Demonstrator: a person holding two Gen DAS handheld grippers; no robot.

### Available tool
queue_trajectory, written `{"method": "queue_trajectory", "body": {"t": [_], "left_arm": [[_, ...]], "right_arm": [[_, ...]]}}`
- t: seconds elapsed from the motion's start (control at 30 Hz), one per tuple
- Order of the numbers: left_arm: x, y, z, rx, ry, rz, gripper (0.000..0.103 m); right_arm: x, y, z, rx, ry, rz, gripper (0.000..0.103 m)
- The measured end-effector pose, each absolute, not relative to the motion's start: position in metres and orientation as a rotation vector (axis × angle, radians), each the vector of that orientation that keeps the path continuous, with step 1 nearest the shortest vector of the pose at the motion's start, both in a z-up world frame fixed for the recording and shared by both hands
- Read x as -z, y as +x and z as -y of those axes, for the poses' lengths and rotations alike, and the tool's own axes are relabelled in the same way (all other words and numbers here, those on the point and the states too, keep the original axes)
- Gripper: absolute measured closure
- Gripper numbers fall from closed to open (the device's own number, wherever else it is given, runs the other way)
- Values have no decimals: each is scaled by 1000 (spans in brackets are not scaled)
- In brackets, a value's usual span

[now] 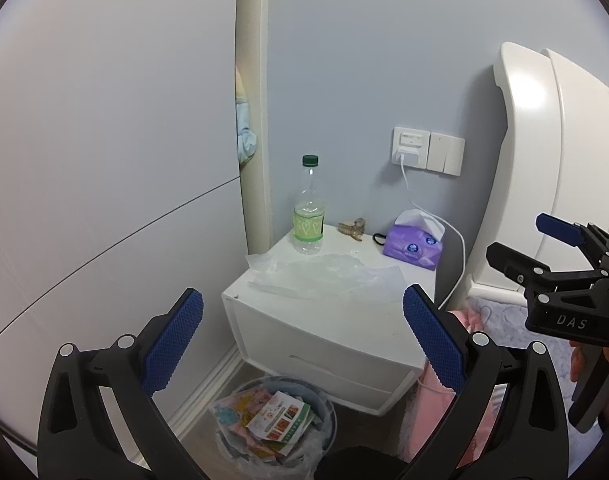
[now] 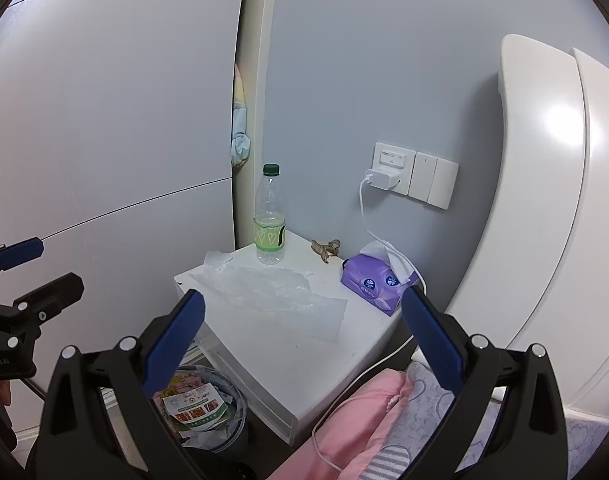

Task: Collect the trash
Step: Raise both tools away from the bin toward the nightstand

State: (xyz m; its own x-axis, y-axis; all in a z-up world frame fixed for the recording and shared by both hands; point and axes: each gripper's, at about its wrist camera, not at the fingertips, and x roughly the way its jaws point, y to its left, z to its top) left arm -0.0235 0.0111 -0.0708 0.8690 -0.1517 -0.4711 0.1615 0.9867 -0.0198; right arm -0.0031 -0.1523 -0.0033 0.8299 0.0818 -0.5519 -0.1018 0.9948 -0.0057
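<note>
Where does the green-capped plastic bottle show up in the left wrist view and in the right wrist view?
Left wrist view: plastic bottle stands upright at the back left corner of the white nightstand, centre of the picture.
Right wrist view: plastic bottle is at the same corner of the nightstand, left of centre.
Shared landmark: purple tissue pack, to the bottle's right in both.

From my remote seat I saw a pale blue-grey wall (image 2: 344, 80) meeting a tall white wardrobe (image 2: 104, 120) at a cream corner post (image 1: 250, 80). A white table (image 2: 296, 344) with drawers stood in that corner, under a wall socket and switch plate (image 2: 414, 174). To its right rose a glossy white headboard (image 2: 544, 200), catching a soft light, over pink bedding (image 2: 364, 412).
</note>
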Motion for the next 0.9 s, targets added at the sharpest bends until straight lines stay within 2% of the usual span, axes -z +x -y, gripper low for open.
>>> {"method": "queue_trajectory", "body": {"t": [0.47, 0.9], "left_arm": [[63, -15, -7, 98, 69, -533, 6], [74, 9, -16, 80, 82, -579, 6]], "right_arm": [[6, -3, 161, -126, -5, -540, 7], [27, 19, 170, -135, 83, -589, 7]]}}
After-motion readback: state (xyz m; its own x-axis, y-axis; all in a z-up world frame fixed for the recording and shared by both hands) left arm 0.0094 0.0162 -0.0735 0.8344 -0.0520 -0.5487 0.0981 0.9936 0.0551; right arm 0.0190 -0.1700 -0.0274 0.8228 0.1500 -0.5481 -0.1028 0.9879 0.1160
